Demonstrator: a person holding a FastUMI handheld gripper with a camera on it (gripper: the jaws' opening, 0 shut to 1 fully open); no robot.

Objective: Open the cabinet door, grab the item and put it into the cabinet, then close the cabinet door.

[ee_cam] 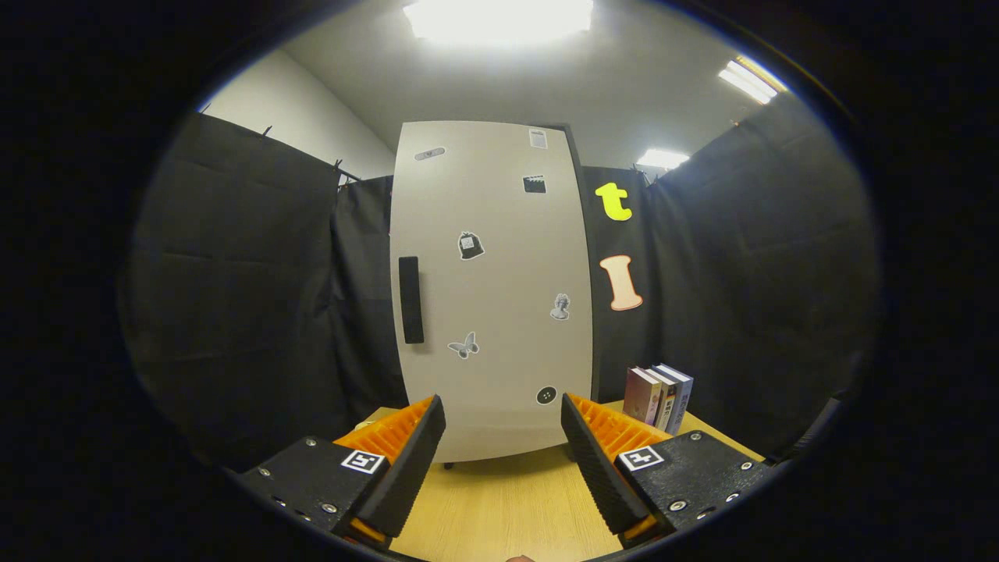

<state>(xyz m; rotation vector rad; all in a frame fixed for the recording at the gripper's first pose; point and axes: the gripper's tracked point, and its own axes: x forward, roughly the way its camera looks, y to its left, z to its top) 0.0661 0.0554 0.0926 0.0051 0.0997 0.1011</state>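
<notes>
A tall pale cabinet [492, 289] stands on the wooden table [507, 499] straight ahead of me, its door shut. A black vertical handle [410, 300] sits on the door's left side, and several small stickers dot the door. To the right of the cabinet, three upright books [659, 396] stand together on the table. My gripper [503, 417] is open, its fingers spread wide with nothing between them, low over the table and short of the cabinet's foot.
Black cloth walls close the booth on the left, right and behind the cabinet. The table's right edge runs just past the books. Bare tabletop lies between my fingers and the cabinet.
</notes>
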